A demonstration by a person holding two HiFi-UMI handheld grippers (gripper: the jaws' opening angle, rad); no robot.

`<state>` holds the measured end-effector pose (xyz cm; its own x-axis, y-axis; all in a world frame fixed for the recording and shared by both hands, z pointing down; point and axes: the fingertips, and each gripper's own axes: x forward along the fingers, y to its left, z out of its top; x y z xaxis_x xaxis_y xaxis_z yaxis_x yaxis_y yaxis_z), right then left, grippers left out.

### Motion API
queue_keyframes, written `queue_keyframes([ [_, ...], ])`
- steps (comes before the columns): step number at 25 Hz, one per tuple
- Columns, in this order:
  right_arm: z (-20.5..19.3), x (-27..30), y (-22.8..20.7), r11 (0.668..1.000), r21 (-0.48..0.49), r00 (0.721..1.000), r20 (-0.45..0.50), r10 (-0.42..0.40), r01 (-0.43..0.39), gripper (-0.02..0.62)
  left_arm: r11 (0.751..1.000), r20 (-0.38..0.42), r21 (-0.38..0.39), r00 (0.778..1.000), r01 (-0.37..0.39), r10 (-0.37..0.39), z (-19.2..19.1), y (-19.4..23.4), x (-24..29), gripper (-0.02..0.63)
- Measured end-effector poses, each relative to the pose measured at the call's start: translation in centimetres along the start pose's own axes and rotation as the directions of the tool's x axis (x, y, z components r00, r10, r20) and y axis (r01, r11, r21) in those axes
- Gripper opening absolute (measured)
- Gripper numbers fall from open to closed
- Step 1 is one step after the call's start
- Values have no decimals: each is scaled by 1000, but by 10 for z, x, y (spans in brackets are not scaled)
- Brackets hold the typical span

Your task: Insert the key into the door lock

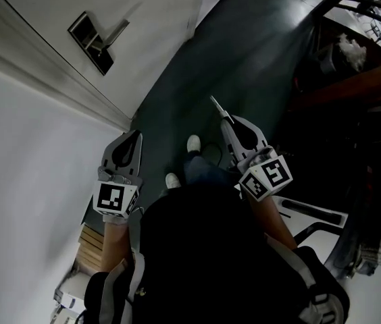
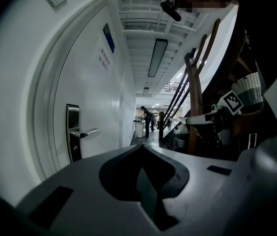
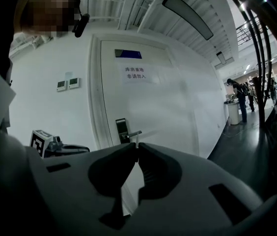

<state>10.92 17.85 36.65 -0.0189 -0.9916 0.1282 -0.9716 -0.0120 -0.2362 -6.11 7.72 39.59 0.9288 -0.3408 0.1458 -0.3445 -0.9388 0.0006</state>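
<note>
The white door (image 1: 143,19) carries a dark lock plate (image 1: 90,42) with a silver lever handle (image 1: 113,32); the same lock plate (image 3: 122,130) shows ahead in the right gripper view. My right gripper (image 1: 223,117) is shut on a thin silver key (image 1: 215,104), whose tip (image 3: 135,141) pokes out between the jaws, well short of the lock. My left gripper (image 1: 135,135) hangs near the wall, shut with nothing in it. In the left gripper view the lock plate (image 2: 72,139) is to the left and the right gripper (image 2: 212,118) to the right.
Dark wooden rails and furniture (image 1: 352,79) crowd the right side. A wooden pallet (image 1: 92,245) lies by the wall at lower left. Down the corridor a person (image 2: 148,118) stands by a bin (image 2: 138,128). Wall control panels (image 3: 67,85) sit left of the door frame.
</note>
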Motion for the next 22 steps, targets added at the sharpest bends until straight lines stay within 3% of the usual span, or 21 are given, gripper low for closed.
queue_keyframes([
  [7, 8, 77, -21, 995, 40, 995, -36, 92, -91, 32, 994, -39, -15, 994, -104, 104, 3, 54, 30, 8],
  [12, 13, 140, -41, 976, 96, 976, -82, 201, -193, 32, 982, -67, -26, 981, -185, 183, 4, 91, 61, 8],
  [18, 15, 209, -53, 930, 141, 923, -142, 358, -339, 32, 946, -90, -44, 945, -320, 315, 3, 123, 83, 8],
  [22, 8, 247, -55, 877, 223, 867, -177, 466, -425, 32, 903, -108, -55, 902, -425, 418, 2, 138, 87, 8],
])
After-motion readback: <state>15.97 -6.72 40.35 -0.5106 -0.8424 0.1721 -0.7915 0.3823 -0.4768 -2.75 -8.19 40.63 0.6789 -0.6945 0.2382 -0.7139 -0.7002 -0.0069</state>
